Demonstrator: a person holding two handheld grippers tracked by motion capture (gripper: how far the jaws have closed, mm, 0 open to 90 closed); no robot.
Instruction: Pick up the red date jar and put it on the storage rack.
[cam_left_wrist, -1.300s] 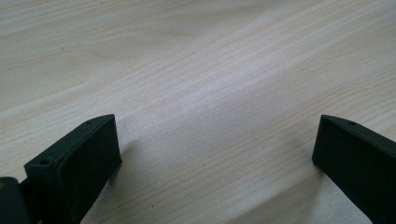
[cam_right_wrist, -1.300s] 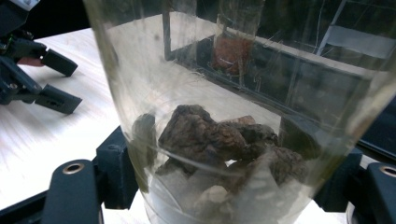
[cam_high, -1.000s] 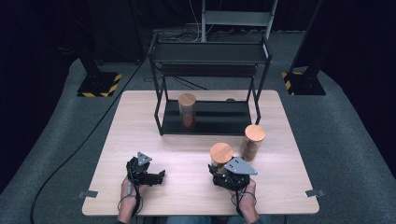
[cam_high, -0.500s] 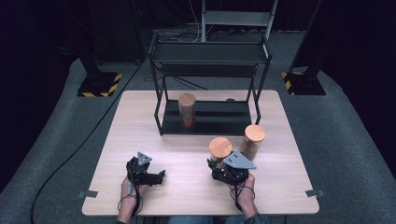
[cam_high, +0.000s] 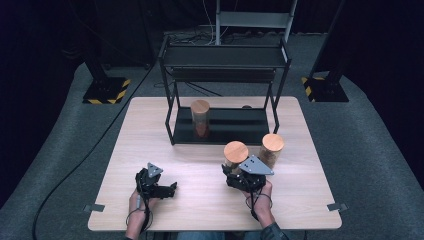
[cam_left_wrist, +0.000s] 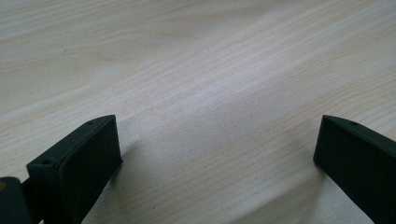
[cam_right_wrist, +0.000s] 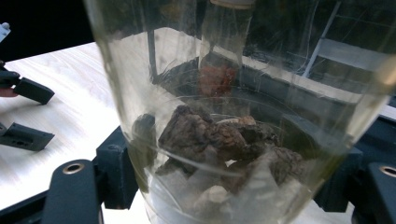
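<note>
Right tool (cam_high: 239, 172) pinches a cork-lidded glass jar (cam_high: 235, 155) in front of the black rack (cam_high: 223, 55); left tool (cam_high: 167, 190), jaws spread, rests on the counter (cam_high: 200, 210).

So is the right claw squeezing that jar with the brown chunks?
Touching. In the right gripper view the jar sits between the right gripper, its black pads pressed on both glass sides.

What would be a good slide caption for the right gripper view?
Right gripper clamped on a clear glass jar of dark brown chunks, rack behind.
</note>
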